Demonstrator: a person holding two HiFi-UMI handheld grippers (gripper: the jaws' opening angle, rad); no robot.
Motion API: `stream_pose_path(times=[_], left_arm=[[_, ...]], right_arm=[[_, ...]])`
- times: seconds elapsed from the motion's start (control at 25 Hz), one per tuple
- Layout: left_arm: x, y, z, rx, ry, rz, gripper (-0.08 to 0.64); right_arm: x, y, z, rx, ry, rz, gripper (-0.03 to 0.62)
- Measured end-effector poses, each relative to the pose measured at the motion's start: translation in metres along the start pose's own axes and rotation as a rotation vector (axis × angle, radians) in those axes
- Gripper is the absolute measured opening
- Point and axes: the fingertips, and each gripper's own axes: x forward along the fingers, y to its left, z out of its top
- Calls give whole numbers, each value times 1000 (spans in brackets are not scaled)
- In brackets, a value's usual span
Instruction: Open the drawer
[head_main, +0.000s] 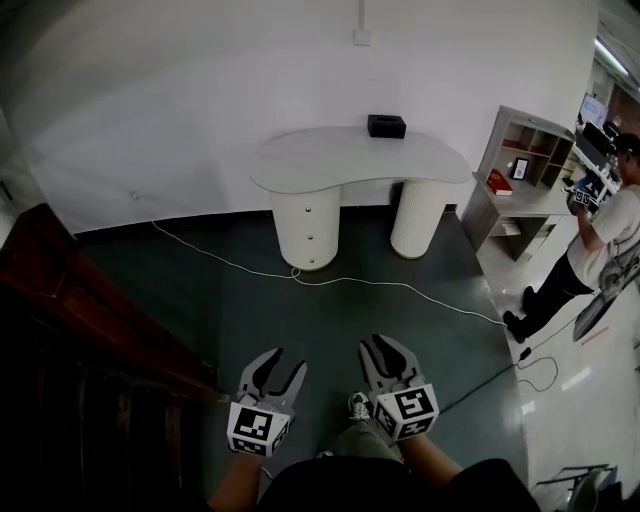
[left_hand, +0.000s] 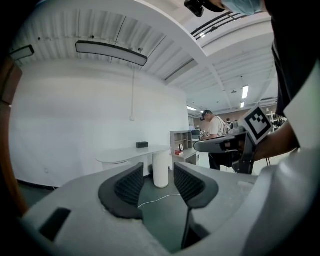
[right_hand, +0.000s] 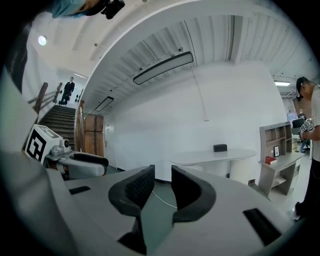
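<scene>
Blk box (head_main: 386, 126) at rear, white cable (head_main: 360, 283) snaking L-R, shelf unit (head_main: 530, 140) w/ red book (head_main: 499, 182), person (head_main: 585, 255) far right

Pedestal drawers (head_main: 307, 226) too small to distinguish; bystander (head_main: 600, 240) cut off at edge.

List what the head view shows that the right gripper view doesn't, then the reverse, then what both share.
Only the head view: the drawer pedestal with its knobs facing the camera, and the wearer's shoe.
Only the right gripper view: a person standing on the stairs, and the long ceiling light.
Both: the white desk, the black box on it, the shelf unit, and the right gripper, jaws apart with nothing between them.
</scene>
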Motion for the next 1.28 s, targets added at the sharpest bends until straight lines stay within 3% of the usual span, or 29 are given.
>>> stream_pose_path(times=[0.24,0.48,0.92,1.28], left_arm=[[53,20,-4,8,49,50,224],[121,37,9,8,57,94,242],[216,71,-5,-46,110,210,242],[261,106,-19,-67,163,229,242]], right_arm=[[43,-44,0,10,29,16,173],[98,-94,8,8,47,64,189],[181,-171,1,-1,127,163,199],[232,-200,-10,22,148,156,199]])
